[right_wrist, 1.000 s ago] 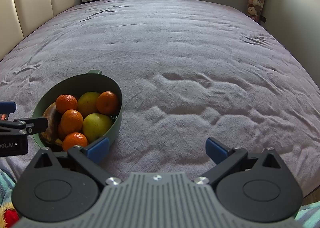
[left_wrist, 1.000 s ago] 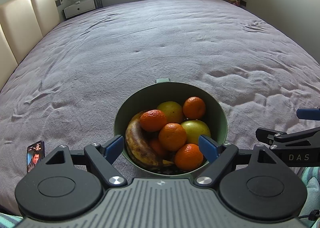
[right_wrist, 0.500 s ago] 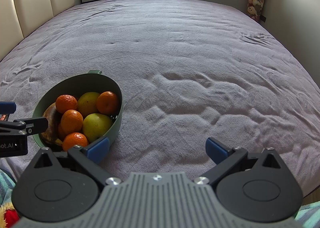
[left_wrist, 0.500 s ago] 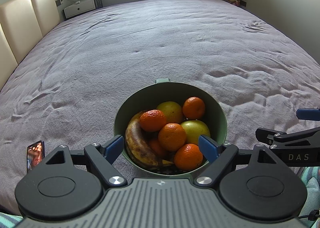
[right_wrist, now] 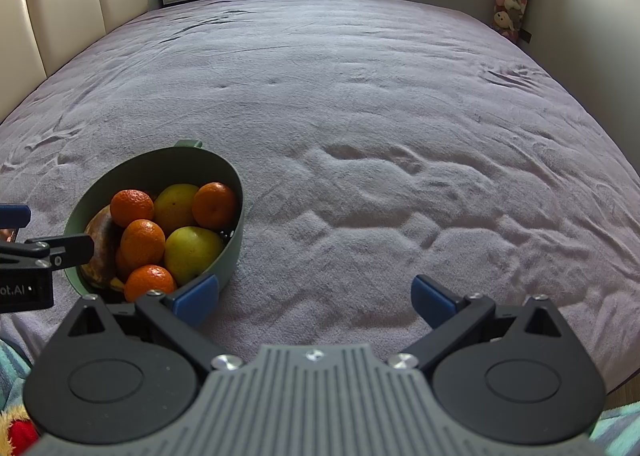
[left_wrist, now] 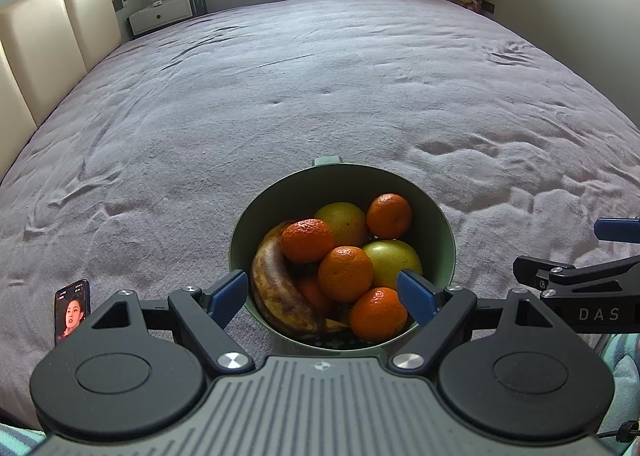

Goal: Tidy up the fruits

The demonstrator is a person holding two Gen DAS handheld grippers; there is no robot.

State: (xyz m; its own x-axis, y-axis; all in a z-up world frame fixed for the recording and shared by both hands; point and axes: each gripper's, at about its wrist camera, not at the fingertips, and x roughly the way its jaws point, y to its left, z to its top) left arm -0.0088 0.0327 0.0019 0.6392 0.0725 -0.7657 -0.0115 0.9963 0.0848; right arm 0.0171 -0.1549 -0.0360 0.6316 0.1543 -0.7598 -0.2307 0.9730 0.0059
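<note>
Blue-padded, our left gripper (left_wrist: 322, 296) gapes wide at the near rim of the round green bowl (left_wrist: 444, 256), empty; our right gripper (right_wrist: 314, 298) is spread too, over bare grey bedspread (right_wrist: 360, 104). Inside: orange mandarins (left_wrist: 346, 274), a browned banana (left_wrist: 276, 288), two yellow-green fruits, possibly apples (left_wrist: 394, 258).

Bedspread (right_wrist: 380, 136) lies open; only bowl (left_wrist: 446, 256) and phone (left_wrist: 72, 310) obstruct.

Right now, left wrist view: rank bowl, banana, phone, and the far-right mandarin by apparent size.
1. Green bowl
2. Banana
3. Phone and far-right mandarin: they look about alike, and the phone's lower end is cut off by the claw body, so no ranking.
</note>
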